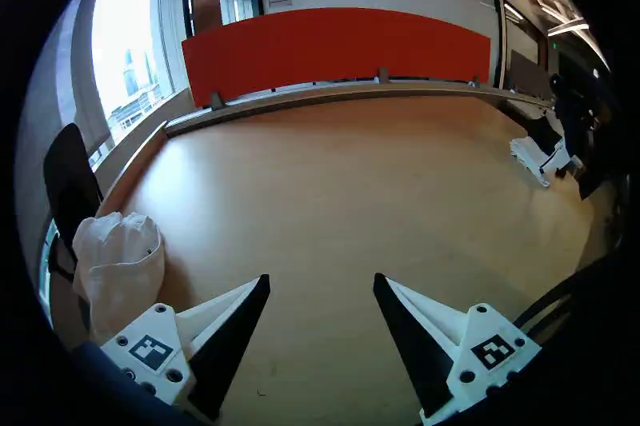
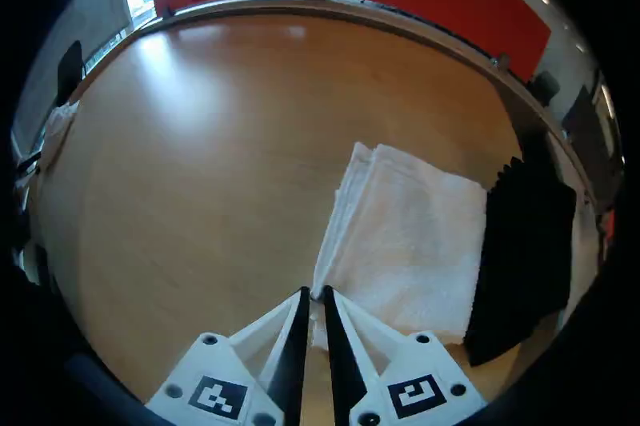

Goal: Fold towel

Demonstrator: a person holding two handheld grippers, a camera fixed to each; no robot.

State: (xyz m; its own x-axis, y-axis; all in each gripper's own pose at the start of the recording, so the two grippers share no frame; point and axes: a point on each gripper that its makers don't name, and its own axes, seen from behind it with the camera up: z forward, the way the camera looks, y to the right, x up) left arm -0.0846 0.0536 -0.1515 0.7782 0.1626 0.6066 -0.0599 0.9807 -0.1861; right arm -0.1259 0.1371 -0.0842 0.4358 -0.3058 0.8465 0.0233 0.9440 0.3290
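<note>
The towel is white and nubbly and lies flat on the wooden table, folded into a thick rectangle. Several stacked layers show as parallel ridges along its left edge. In the right gripper view it sits just ahead and to the right of the fingers, and its far side touches a black ribbed piece at the table's right edge. The right gripper has its fingers drawn almost together, with only a slim gap between them. Its tips are at the towel's near left corner, and a strip of white cloth shows in the gap, so they appear to pinch that corner. The left gripper has its fingers spread wide apart over bare tabletop, holding nothing. Beyond it, an orange partition runs along the far edge of the table. A white cloth bag hangs on a dark chair to the left, near a bright window.
</note>
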